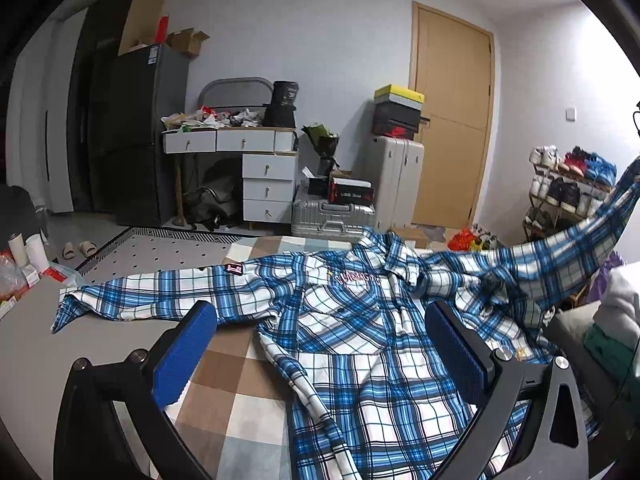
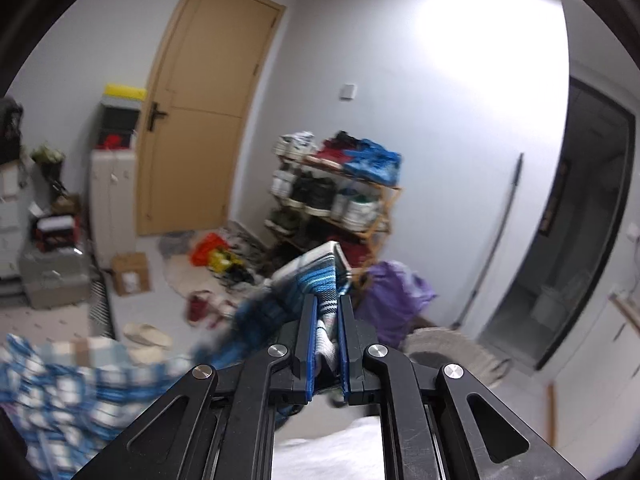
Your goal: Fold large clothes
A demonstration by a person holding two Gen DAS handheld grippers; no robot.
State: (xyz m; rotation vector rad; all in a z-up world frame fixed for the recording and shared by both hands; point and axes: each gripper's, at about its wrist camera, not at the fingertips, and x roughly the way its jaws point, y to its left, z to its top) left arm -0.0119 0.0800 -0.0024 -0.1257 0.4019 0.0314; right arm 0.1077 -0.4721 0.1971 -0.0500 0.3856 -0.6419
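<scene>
A blue and white plaid shirt (image 1: 360,320) lies spread front-up on a checkered cover (image 1: 232,392), collar toward the far edge. Its left sleeve (image 1: 152,292) lies flat to the left. Its right sleeve (image 1: 580,240) is lifted up and to the right. My left gripper (image 1: 320,320) is open and empty, hovering above the shirt's body. My right gripper (image 2: 328,300) is shut on the right sleeve's cuff (image 2: 316,276) and holds it in the air. The rest of the shirt (image 2: 60,392) trails blurred at the lower left.
A white drawer desk (image 1: 256,168), dark fridge (image 1: 132,140), suitcases (image 1: 332,220) and a wooden door (image 1: 452,120) stand behind. A shoe rack (image 2: 340,196) and purple bag (image 2: 392,296) are on the right. Folded clothes (image 1: 616,320) sit at the right edge.
</scene>
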